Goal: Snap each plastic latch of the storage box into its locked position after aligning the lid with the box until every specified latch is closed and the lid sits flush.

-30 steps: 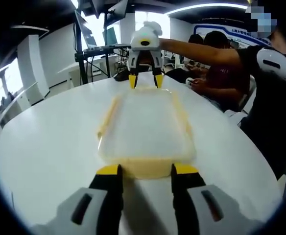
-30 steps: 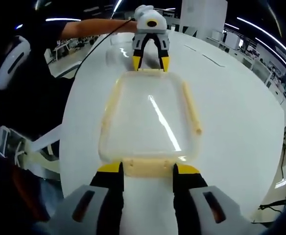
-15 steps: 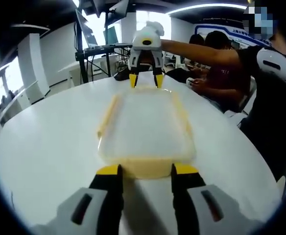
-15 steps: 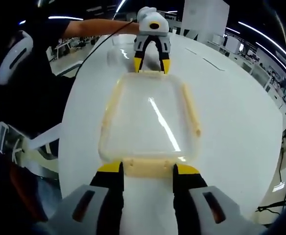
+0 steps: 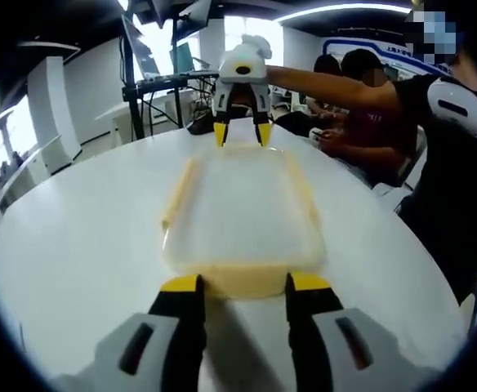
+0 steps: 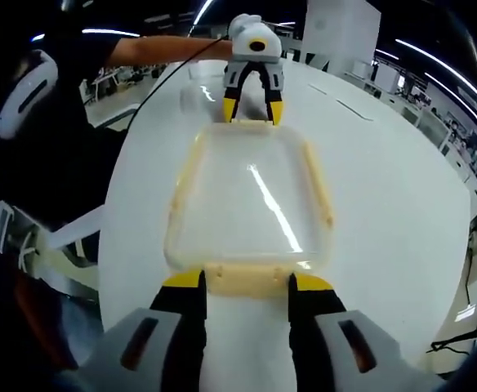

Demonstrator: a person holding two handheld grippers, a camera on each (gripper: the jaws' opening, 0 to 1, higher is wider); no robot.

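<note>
— Where's your storage box (image 5: 242, 216)?
— Mid-table (image 5: 75, 245), lid (image 6: 251, 200) on, contents unreadable.
— Your grippers?
— Left gripper (image 5: 242, 286) and right gripper (image 6: 245, 283) spread, each straddling an end latch (image 6: 247, 278).

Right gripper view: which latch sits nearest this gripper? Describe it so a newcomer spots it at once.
On the white round table lies a clear-lidded storage box with a cream rim. At its short end nearest the right gripper, between the yellow-tipped jaws, sits the near latch: a wide cream flap, unlike the slim side latch.
</note>
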